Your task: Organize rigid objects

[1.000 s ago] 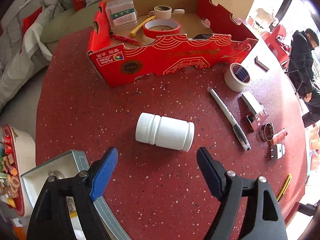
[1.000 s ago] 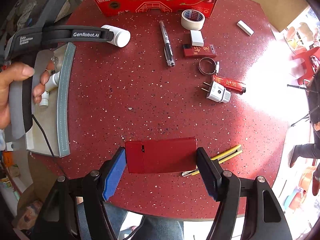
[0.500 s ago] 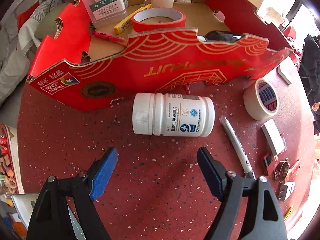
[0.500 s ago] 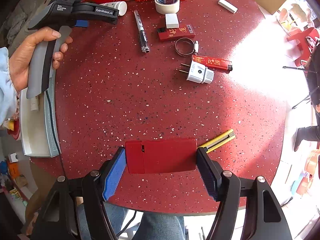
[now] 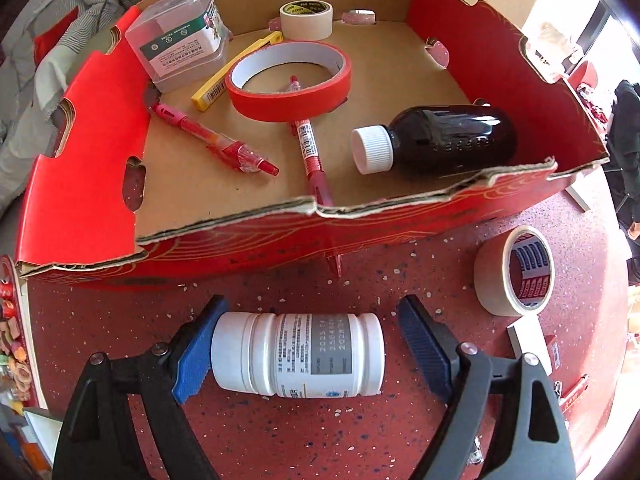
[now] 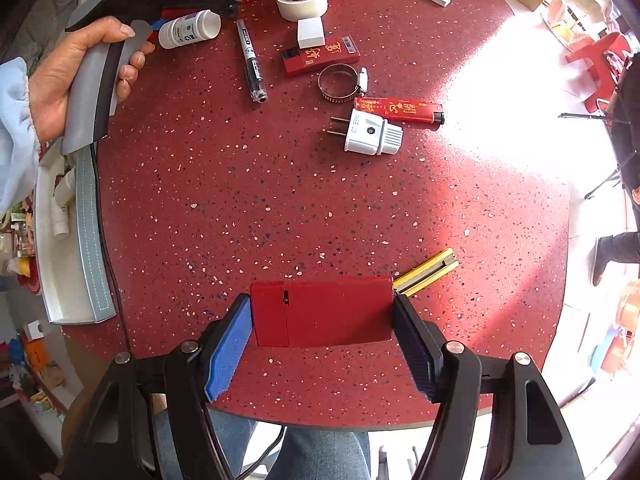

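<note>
At the table's left edge sits 1 grey-rimmed white tray. Beside it the left gripper straddles 1 white pill bottle lying on its side just in front of the red cardboard box; the left pad touches the cap end, the right pad stands off from the base with a visible gap, so the jaws are parted around it, not clamped.

Inside the box I count 1 clear plastic case in the far left corner, 1 yellow utility knife, 2 red pens, 1 red tape ring, 1 cream tape roll at the back wall, and 1 dark bottle with a white cap by the right wall.

On the table, right of the pill bottle: 1 black marker, 1 cream tape roll with a red-striped core, 2 white blocks, 1 red packet, 1 hose clamp, 1 white plug, 1 red lighter.

At the near edge, the right gripper is pinched on both short ends of 1 red flat box, with 1 yellow-black cutter just right of it.
</note>
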The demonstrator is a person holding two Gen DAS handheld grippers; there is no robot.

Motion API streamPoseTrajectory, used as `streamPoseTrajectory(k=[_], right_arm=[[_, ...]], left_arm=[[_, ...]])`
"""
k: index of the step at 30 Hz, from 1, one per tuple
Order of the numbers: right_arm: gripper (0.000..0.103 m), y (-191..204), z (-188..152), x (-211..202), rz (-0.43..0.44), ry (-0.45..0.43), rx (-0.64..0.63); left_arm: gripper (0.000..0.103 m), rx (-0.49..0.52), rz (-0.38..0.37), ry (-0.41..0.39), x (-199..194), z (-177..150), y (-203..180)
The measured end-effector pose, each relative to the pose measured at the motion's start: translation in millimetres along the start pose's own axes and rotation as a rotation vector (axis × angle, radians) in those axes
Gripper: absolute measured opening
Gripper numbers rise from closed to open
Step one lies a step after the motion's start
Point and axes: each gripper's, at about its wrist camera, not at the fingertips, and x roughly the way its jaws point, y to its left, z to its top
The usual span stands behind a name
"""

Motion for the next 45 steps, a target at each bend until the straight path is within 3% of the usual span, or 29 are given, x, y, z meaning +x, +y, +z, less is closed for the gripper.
streamPoseTrajectory(k=[1, 5, 10, 20, 28, 32, 45], right_arm=[[0.071, -1, 1, -1, -0.001, -0.003, 0.001], [0.071, -3, 10, -7, 0.001, -0.021, -0.008], [0.071, 7, 18, -16, 0.001, -0.050, -0.037], [0.071, 57, 30, -31, 0.008, -0.105, -0.150], [0.071, 111, 35, -41, 0.015, -0.137, -0.280], [0.071, 143, 35, -45, 0.024, -0.151, -0.365], [0.071, 255, 19, -39, 0.073, -0.132, -0.674]], left_arm=[[0.073, -0.005, -0.013, 0.011, 2, 0, 0], [0.073, -0.014, -0.043, -0.002, -7, -3, 3], [0.073, -0.039, -0.089, -0.049, -45, -18, 13], [0.073, -0.129, -0.126, -0.066, -133, -94, 50], [0.073, -0.300, -0.103, -0.085, -196, -165, 105], [0.073, -0.371, -0.054, -0.101, -221, -202, 131], [0.073, -0.586, 0.098, -0.031, -235, -301, 202]])
